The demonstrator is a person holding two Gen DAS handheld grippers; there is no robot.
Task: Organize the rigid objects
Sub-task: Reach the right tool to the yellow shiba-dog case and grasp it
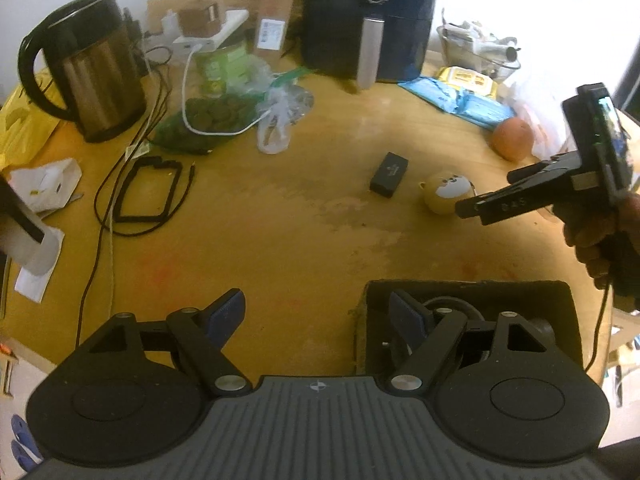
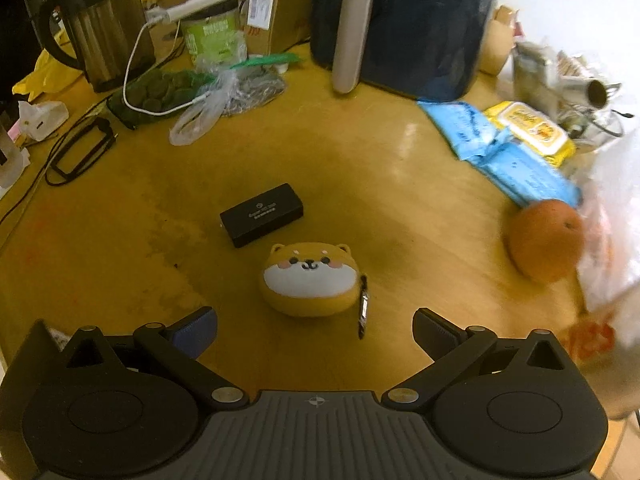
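Right wrist view: right tool (image 2: 315, 330) angled down over the yellow wooden desk (image 2: 400, 184), fingers spread, empty (left tool (image 1: 318, 316) also spread, beside a black open box (image 1: 560, 300)). Yellow dog-face rounded case (image 2: 310, 280) lies just ahead between the fingers, small black rectangular box (image 2: 261, 214) behind it, orange fruit (image 2: 546, 240) well right.

Both wrist views look steeply down at the table (image 1: 304, 216), sharing the black box (image 2: 261, 214).
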